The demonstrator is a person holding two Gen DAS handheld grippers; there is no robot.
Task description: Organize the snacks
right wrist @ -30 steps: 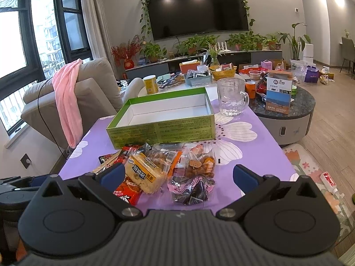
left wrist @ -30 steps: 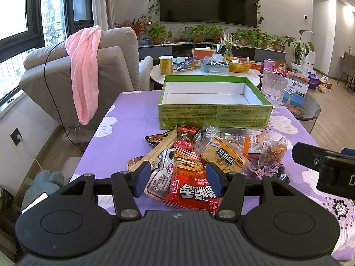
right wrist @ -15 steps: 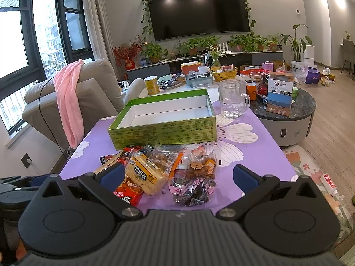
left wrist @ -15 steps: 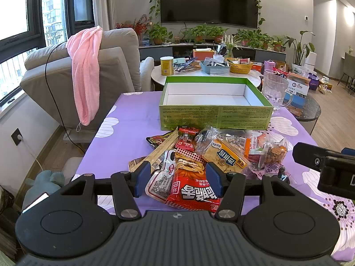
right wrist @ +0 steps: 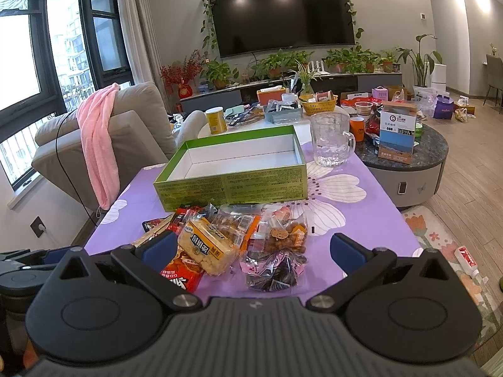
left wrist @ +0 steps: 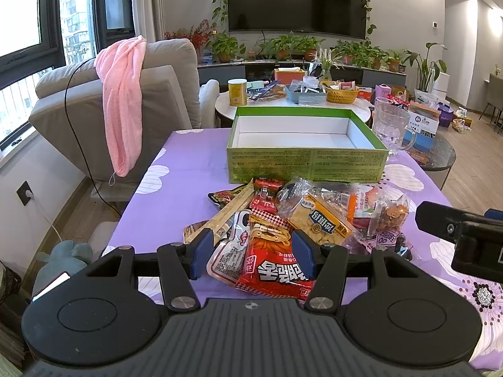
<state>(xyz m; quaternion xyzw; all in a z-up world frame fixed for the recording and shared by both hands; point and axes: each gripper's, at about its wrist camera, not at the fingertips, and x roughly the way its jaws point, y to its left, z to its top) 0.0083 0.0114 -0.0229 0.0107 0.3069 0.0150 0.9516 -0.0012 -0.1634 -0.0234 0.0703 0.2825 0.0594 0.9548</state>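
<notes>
Red foil snack packet (left wrist: 276, 270) sits dead ahead of the left hand-held gripper (left wrist: 253, 253), at the near edge of the snack pile (left wrist: 301, 220) on the purple bench (left wrist: 176, 188). Blue pads bracket the packet's upper end, jaws parted and nothing pinched; whether the pads touch the foil can't be told. Packet's long axis runs roughly away from the camera, along the fingers, so the jaws would close across its short width. Left side is clearly the nearer one for this packet.

Right hand-held gripper (right wrist: 251, 249) is spread wide and holds nothing. It hangs over the pile's right part, with a clear bag of dark pieces (right wrist: 272, 270) straight in front and a yellow cracker pack (right wrist: 207, 246) near its left pad, lying diagonally.

Green box (left wrist: 306, 150) stands behind the pile, just beyond it, white inside with nothing in it, long side facing both cameras. Probable drop spot, so the carry goes straight forward and over the near wall.

Look of the goods: red packet is glossy, crinkled, flat, with white Korean lettering; a white sachet (left wrist: 224, 256) lies partly under its left edge, so a low grab might catch both. Other items are soft plastic bags, overlapping, some transparent with orange-brown pieces (left wrist: 389, 216). Glass jug (left wrist: 391, 125) stands right of the box, out of the way.
</notes>
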